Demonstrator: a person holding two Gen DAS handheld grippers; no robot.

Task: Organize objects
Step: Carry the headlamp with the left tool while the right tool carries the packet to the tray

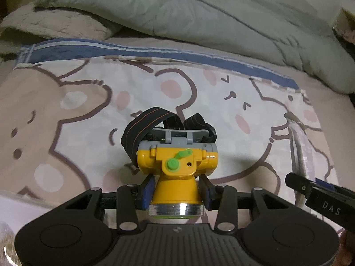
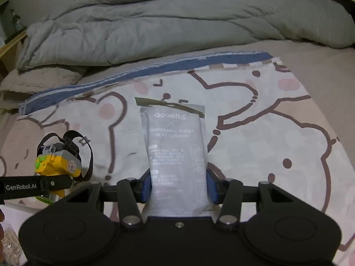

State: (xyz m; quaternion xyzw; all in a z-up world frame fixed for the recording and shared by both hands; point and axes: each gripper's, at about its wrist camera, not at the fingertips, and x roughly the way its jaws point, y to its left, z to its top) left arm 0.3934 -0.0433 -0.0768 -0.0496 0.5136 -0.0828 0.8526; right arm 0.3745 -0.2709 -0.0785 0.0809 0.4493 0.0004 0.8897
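My left gripper (image 1: 176, 188) is shut on a yellow headlamp (image 1: 177, 164) with a green switch and a black elastic strap, holding it by its neck just over the bear-print cloth (image 1: 77, 115). The headlamp also shows in the right wrist view (image 2: 57, 164), at the far left. My right gripper (image 2: 178, 185) is shut on a grey packet of disposable toilet seat cushion (image 2: 175, 146), which points away from me over the cloth. The packet's edge shows at the right of the left wrist view (image 1: 299, 150), with the right gripper (image 1: 319, 199) below it.
A rumpled grey-green duvet (image 2: 177, 28) lies across the back of the bed. A blue band (image 1: 155, 52) edges the far side of the bear-print cloth (image 2: 277, 137). A fuzzy grey blanket (image 1: 51, 26) sits at the back left.
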